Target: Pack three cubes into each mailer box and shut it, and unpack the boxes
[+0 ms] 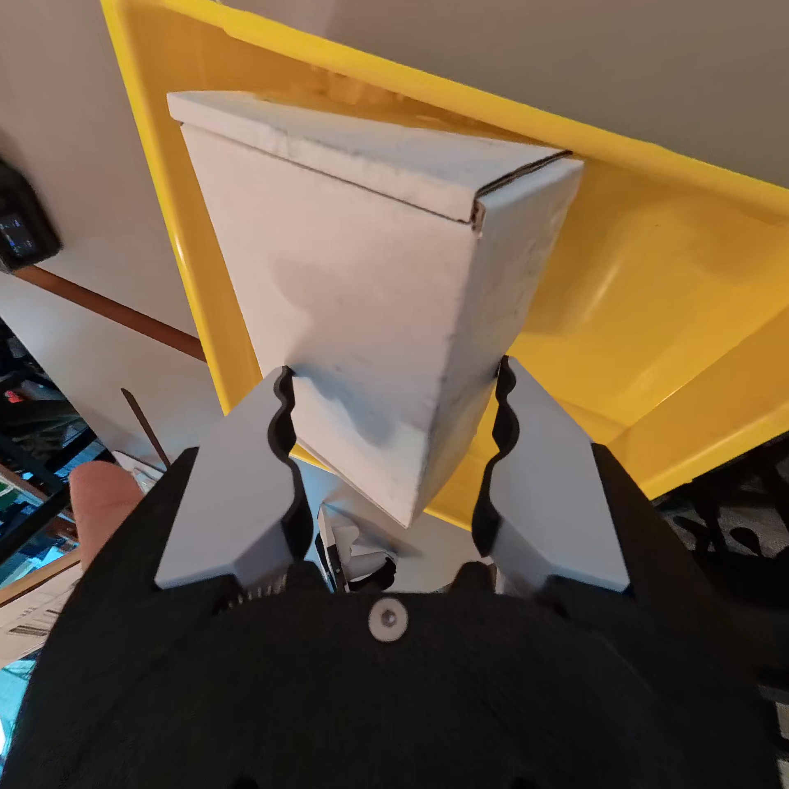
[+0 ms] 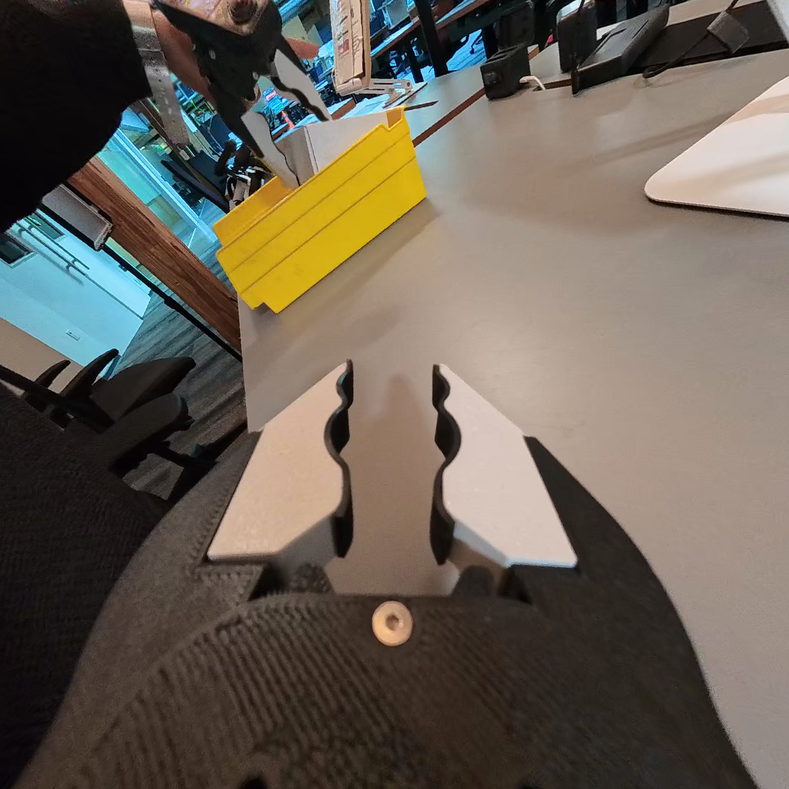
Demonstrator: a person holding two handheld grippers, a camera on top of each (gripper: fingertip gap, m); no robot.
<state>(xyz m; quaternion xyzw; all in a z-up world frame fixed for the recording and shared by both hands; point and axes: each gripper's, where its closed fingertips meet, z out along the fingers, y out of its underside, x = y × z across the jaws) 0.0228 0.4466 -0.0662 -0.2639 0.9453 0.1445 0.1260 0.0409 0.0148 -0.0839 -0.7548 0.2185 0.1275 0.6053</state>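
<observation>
Black printed grippers (image 2: 393,371), grey wavy-padded jaws, silver screw (image 2: 392,622).

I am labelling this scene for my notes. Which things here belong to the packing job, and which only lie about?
Job:
- white mailer box, shut, gripped by the left claw
- yellow bin
- right claw, open, empty

Lying about:
- white stand base
- black chairs
- black devices

Mailer box (image 2: 337,145) in bin (image 2: 324,239) on table (image 2: 555,320).
</observation>
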